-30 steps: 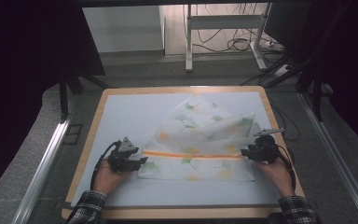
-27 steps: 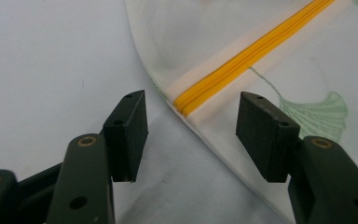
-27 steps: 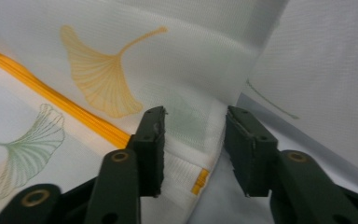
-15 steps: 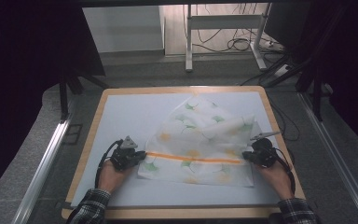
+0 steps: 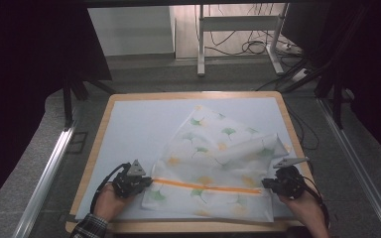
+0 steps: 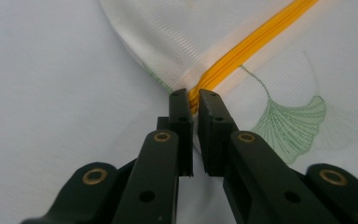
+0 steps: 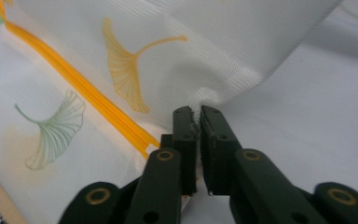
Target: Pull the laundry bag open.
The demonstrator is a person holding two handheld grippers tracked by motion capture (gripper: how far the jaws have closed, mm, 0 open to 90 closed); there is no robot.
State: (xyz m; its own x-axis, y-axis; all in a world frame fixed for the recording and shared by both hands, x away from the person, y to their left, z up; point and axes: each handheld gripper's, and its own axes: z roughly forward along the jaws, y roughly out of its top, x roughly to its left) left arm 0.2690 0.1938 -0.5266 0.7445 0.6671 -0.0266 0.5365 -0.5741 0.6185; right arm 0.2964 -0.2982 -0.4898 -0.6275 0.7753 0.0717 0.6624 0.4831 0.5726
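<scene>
**High view, then each gripper view: both grippers clamped on the ends of a zipped mesh bag**

High view. A white mesh bag [image 5: 213, 173] printed with green and yellow leaves lies on the pale mat of a wood-rimmed table [image 5: 95, 148], towards the near right corner. Its far part is folded over at an angle and reaches towards the middle of the table. An orange zipper [image 5: 206, 187] runs across it, parallel to the near edge. The left gripper [image 5: 146, 182] meets the bag's left end at the zipper; the right gripper [image 5: 267, 184] meets its right end. Each is carried in a hand coming in over the near edge. The jaw gap cannot be read here. This view alone gives the full bag, its fold and the floor beyond the table.

Left gripper view. The left gripper [image 6: 193, 105] has just been closing. Its jaws now stand nearly together, pinching the end of the zipper [image 6: 251, 42] where the bag's edge gathers into a ridge. The mesh weave and a green leaf print are plain.

Right gripper view. The right gripper [image 7: 196, 114] has likewise just been closing. Its jaws are nearly together, nipping the bag's edge just beside the zipper [image 7: 88, 98] end, and the mesh [image 7: 191, 37] puckers at the pinch. The table's wooden rim shows at bottom left.
</scene>
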